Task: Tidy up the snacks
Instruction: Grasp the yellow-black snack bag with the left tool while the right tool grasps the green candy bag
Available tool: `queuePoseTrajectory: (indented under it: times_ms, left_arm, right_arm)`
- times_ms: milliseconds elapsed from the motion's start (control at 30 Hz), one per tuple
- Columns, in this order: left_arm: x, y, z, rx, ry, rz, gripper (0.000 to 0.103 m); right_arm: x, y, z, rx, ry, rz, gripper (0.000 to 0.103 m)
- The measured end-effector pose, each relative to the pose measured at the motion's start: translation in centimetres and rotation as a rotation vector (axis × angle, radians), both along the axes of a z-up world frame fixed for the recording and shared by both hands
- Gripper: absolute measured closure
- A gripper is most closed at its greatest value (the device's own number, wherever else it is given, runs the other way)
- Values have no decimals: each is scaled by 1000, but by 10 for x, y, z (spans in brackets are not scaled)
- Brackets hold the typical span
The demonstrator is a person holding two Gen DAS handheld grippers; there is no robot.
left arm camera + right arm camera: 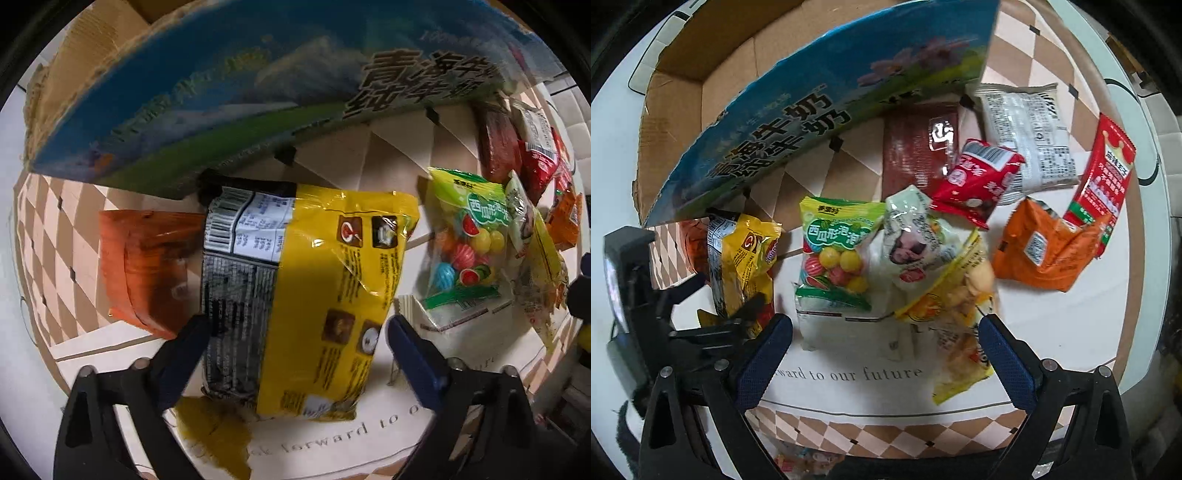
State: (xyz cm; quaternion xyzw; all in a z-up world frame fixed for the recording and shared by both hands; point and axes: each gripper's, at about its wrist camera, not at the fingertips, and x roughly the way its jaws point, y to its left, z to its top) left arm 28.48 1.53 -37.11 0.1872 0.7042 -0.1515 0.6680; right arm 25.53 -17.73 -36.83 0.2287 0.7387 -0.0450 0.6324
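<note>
On checkered cloth [55, 236], yellow packet [314, 295] lengthwise between left fingers [188, 354].

Carton [820, 92]: plain brown card inside; outer flap printed blue, green band, dark lettering.
Mat [48, 236]: tan-and-cream diamond check, white centre panel with grey lettering.
Large packet [314, 295]: yellow — black panel at one end, white barcode label, small brown squares.
Candy bag [834, 251]: lime-green top, clear body showing red, yellow and blue balls, green band below.
Orange packet [147, 269]: plain orange-red, glossy.
Second orange pouch [1041, 251]: orange, small white label.
Tall red packet [1104, 173]: red, yellow crown mark.
Small red packet [979, 181]: red and white — barcode strip.
Grey packet [1030, 136]: silver-white, black print.
Flat packet [916, 147]: dark maroon.
Gripper pads [764, 362]: dark blue, dimpled texture.
</note>
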Motion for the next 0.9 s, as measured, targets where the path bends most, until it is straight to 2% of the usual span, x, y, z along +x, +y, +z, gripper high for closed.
queuePoseTrajectory:
  times_ms: [33, 67, 133, 233, 300, 367, 433, 600, 700, 800, 900]
  left_arm:
    - [-1, 2, 1, 15, -27, 16, 21]
    - [-1, 4, 4, 13, -40, 38, 24]
    - [-4, 12, 9, -3, -34, 108, 34]
    - [-15, 30, 17, -42, 24, 261, 39]
    - [-24, 35, 15, -58, 48, 300, 39]
    - [-33, 38, 12, -31, 19, 296, 39]
    - [-41, 40, 13, -26, -3, 284, 39]
    - [-53, 32, 23, 14, -74, 188, 38]
    - [-56, 33, 36, 5, -105, 126, 38]
    - [-52, 37, 36, -28, -86, 105, 38]
    - [-41, 45, 39, -60, -37, 86, 38]
  right_arm:
    - [2, 2, -1, 3, 1, 1, 1]
    - [4, 5, -2, 3, 4, 3, 1]
    - [6, 9, -3, 5, 5, 5, 2]
    - [12, 22, -11, 15, 10, 3, 4]
    - [15, 31, -17, 29, 16, 5, 6]
    - [20, 40, -23, 29, 17, 1, 12]
    - [27, 47, -30, 40, 20, -4, 26]
    - [39, 63, -47, -2, 37, -5, 28]
    - [47, 75, -58, -17, 54, -1, 28]
    - [46, 84, -68, -54, 79, 15, 44]
    - [41, 95, -69, -70, 60, 31, 47]
